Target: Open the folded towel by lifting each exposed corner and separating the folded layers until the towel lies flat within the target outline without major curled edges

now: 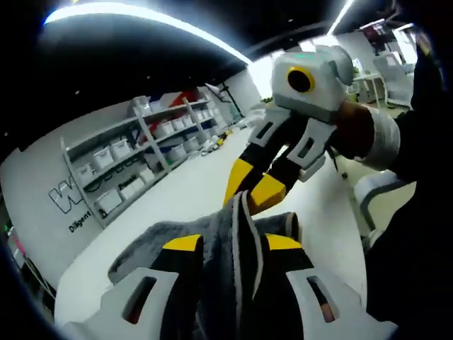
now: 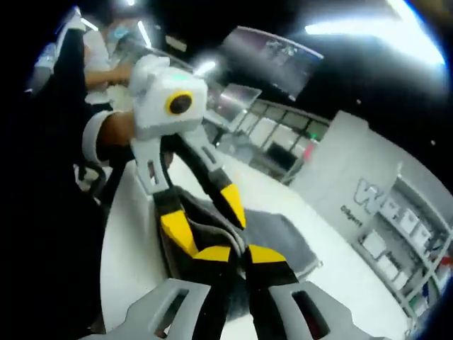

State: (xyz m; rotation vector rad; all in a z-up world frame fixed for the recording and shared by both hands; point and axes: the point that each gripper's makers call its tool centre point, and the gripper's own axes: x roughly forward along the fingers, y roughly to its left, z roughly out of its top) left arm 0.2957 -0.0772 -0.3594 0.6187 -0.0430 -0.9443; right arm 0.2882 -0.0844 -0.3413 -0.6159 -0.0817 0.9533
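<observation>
Left gripper view: left gripper [image 1: 233, 241] clamped narrow on a bunched grey towel [image 1: 226, 269] edge above the white table [image 1: 177, 191], right gripper [image 1: 256, 185] pinching alongside. Right gripper view: right gripper [image 2: 239, 251] shut on the towel [image 2: 283, 237], close beside the left gripper [image 2: 205, 216]. Risked lifting both folded layers together, given such crowded grips.

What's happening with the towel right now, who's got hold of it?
A person is working a grey towel with two handheld grippers over a white table. The left gripper is shut on an upright fold of the cloth. The right gripper pinches the same raised ridge close beside it, jaws closed on the fabric. The towel is bunched and lifted between them, with part of it on the table; it is not yet flat.
</observation>
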